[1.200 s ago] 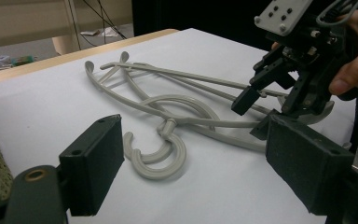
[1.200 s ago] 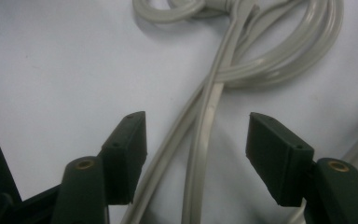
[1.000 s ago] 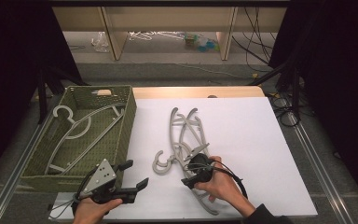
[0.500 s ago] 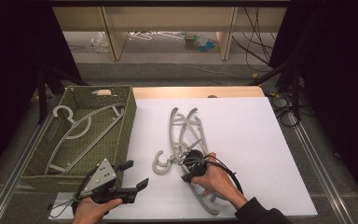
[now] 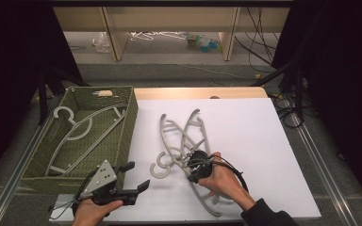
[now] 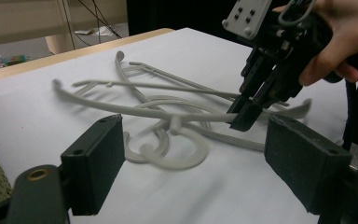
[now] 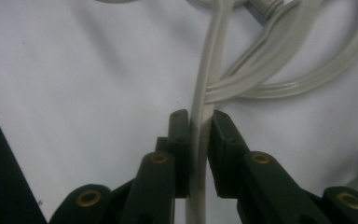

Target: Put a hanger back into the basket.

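High view: two hangers (image 5: 185, 141) on table, right gripper (image 5: 194, 165) clamping one, left gripper (image 5: 131, 179) wide

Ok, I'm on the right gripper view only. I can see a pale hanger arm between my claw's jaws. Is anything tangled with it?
Observer: Your right claw has just been closing and now pinches that pale hanger. The high view shows other hangers crossed with it on the white sheet.
Operator: Where's the basket?
Observer: The green basket stands at the left of the high view, beside the sheet, with one hanger in the basket lying flat.
Operator: And the left claw?
Observer: The left claw is open with nothing between its jaws, near the basket's front corner.
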Demonstrator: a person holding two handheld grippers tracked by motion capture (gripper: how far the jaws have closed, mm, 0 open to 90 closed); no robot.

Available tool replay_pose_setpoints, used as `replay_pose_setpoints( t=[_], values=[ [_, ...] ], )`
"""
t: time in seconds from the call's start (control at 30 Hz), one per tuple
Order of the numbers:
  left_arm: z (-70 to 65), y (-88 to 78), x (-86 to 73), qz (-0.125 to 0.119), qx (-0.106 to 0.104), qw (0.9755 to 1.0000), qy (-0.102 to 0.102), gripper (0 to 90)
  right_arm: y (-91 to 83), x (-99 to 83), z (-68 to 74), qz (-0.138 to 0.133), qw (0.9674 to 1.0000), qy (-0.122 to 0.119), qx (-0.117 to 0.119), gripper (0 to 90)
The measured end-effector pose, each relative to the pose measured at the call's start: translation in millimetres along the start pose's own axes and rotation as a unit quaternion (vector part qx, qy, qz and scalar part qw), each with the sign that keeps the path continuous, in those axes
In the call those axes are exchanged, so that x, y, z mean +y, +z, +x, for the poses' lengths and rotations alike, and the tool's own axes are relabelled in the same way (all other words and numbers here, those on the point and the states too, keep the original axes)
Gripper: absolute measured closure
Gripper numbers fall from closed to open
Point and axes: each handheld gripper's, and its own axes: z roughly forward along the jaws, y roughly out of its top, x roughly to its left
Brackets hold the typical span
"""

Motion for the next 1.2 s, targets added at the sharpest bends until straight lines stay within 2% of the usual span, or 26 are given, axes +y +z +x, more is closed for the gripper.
replay_pose_setpoints(
  t=[0.1,0.13,0.17,0.2,0.27,0.3,0.33,0.37,0.4,0.43,0.5,0.53,0.6,0.63,0.67,0.7,0.73,0.77,0.8,0.87,1.0,1.03,1.07,1.13,1.2],
  values=[
    [0.8,-1.3,0.1,-0.001,-0.001,1.0,-0.002,20.3,-8.2,-3.1,-0.9,0.007,0.9997,-0.021,0.006,81.9],
    [1.1,-1.7,0.3,-0.002,0.001,1.0,-0.003,20.4,-13.4,-6.1,-1.0,0.011,0.999,-0.042,0.009,81.8],
    [2.1,-1.5,0.6,-0.006,-0.001,1.0,-0.001,20.4,-13.4,-6.1,-1.0,0.011,0.999,-0.042,0.009,81.8],
    [3.3,-2.4,1.9,-0.003,0.0,0.9999,0.01,20.5,-16.3,-8.0,-1.7,0.01,0.9986,-0.051,0.011,81.9],
    [4.6,-1.4,2.6,-0.005,0.0,0.9999,0.01,20.9,-22.8,-12.5,-3.9,0.011,0.9975,-0.068,0.018,82.0],
    [3.4,-0.3,2.9,-0.003,0.006,1.0,0.002,21.9,-28.4,-17.9,-6.1,0.007,0.996,-0.085,0.026,82.0],
    [3.3,1.3,3.0,-0.003,0.008,1.0,0.001,21.9,-28.4,-17.9,-6.1,0.007,0.996,-0.085,0.026,82.0],
    [3.7,3.0,4.0,0.001,0.005,0.9999,0.01,22.5,-30.8,-20.6,-7.2,0.004,0.9949,-0.095,0.032,82.0],
    [3.2,5.2,4.5,0.002,0.005,0.9999,0.011,22.8,-33.3,-23.4,-7.4,0.003,0.9945,-0.098,0.036,82.0],
    [3.0,6.8,5.9,0.007,0.003,0.9999,0.014,22.9,-35.3,-25.7,-8.0,-0.002,0.9926,-0.115,0.039,82.0],
    [3.1,11.8,8.8,0.009,-0.006,0.9998,0.018,23.5,-39.8,-30.2,-9.5,-0.01,0.9919,-0.116,0.051,82.0],
    [2.2,14.5,10.3,0.018,-0.002,0.9996,0.021,23.7,-41.4,-32.2,-9.8,-0.011,0.9914,-0.119,0.053,82.0],
    [1.2,22.8,12.4,0.03,0.0,0.9988,0.039,24.8,-46.0,-37.8,-10.9,-0.012,0.9901,-0.127,0.058,82.1],
    [-0.3,33.8,14.1,0.042,-0.011,0.9975,0.055,25.3,-47.0,-39.7,-10.7,-0.011,0.9897,-0.13,0.059,82.1],
    [-0.3,33.8,14.1,0.042,-0.011,0.9975,0.055,25.8,-47.0,-39.7,-10.7,-0.011,0.9897,-0.13,0.059,82.1],
    [-2.6,39.4,15.0,0.053,-0.016,0.9962,0.068,25.8,-48.1,-41.4,-10.6,-0.012,0.9892,-0.132,0.062,82.1],
    [-4.3,45.6,15.8,0.063,-0.025,0.994,0.085,26.8,-49.5,-42.9,-10.6,-0.013,0.9888,-0.134,0.065,82.1],
    [-6.1,51.9,17.1,0.079,-0.033,0.9906,0.107,27.8,-51.1,-44.2,-10.6,-0.012,0.9885,-0.136,0.065,82.2],
    [-7.5,55.1,17.5,0.077,-0.035,0.9898,0.115,28.8,-52.8,-45.6,-10.2,-0.014,0.988,-0.139,0.066,82.1],
    [-9.7,60.8,19.9,0.07,-0.056,0.9863,0.138,29.8,-55.9,-47.5,-9.8,-0.016,0.9873,-0.143,0.069,82.1],
    [-12.7,66.6,22.2,0.08,-0.062,0.9848,0.141,29.0,-61.1,-51.4,-9.4,-0.021,0.9856,-0.154,0.068,82.1],
    [-11.9,67.5,22.3,0.084,-0.063,0.9836,0.147,29.0,-62.0,-52.2,-8.8,-0.019,0.9852,-0.156,0.069,82.1],
    [-12.2,68.7,21.8,0.084,-0.062,0.9841,0.144,29.0,-62.4,-53.0,-8.0,-0.02,0.9847,-0.159,0.069,82.1],
    [-10.9,71.4,20.7,0.094,-0.067,0.982,0.15,28.4,-63.1,-54.2,-5.7,-0.018,0.984,-0.163,0.068,82.1],
    [-10.6,75.0,19.1,0.109,-0.073,0.9785,0.159,28.7,-64.2,-54.5,-3.6,-0.017,0.9828,-0.169,0.071,82.1]
  ],
)
